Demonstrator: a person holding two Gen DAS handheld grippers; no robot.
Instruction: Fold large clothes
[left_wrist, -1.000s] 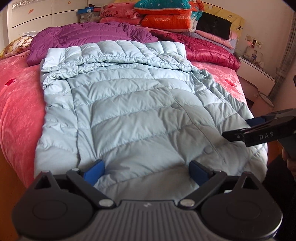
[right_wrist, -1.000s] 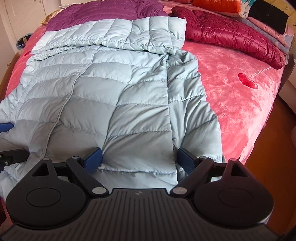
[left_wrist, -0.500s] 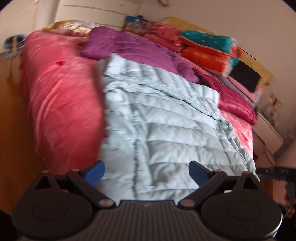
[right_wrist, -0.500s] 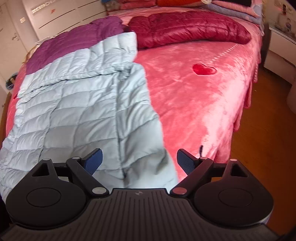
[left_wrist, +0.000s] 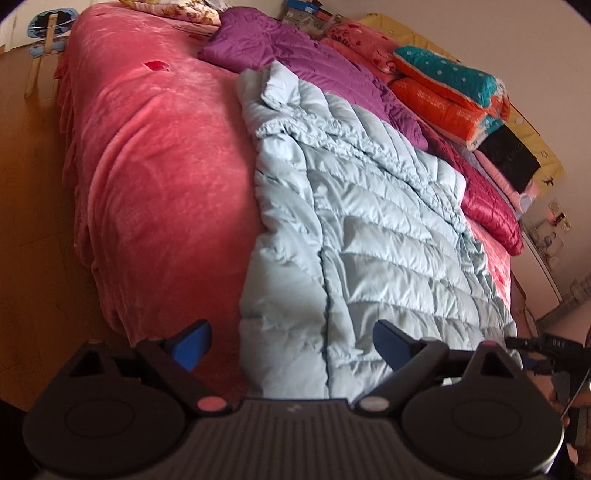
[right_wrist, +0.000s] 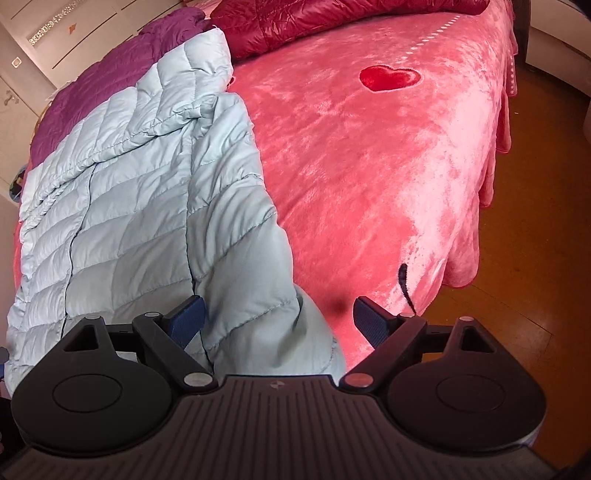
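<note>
A large pale blue quilted down coat (left_wrist: 369, 229) lies flat on the pink bed (left_wrist: 155, 177), its hem toward me. My left gripper (left_wrist: 291, 341) is open and empty over the coat's near left corner and left edge. My right gripper (right_wrist: 277, 319) is open and empty over the coat's (right_wrist: 147, 206) near right corner, where the folded-in sleeve ends. The right gripper's tip also shows at the right edge of the left wrist view (left_wrist: 532, 343).
A purple jacket (left_wrist: 295, 62) and a dark red jacket (left_wrist: 491, 199) lie behind the coat. Folded quilts and pillows (left_wrist: 450, 96) are stacked at the headboard. A bare stretch of pink bed cover (right_wrist: 388, 155) with a red heart lies right of the coat. Wooden floor (right_wrist: 535, 258) surrounds the bed.
Both grippers have swung outward from the middle of the hem: the left to the coat's left corner, the right to its right corner. Both stayed open. The coat has not moved.
</note>
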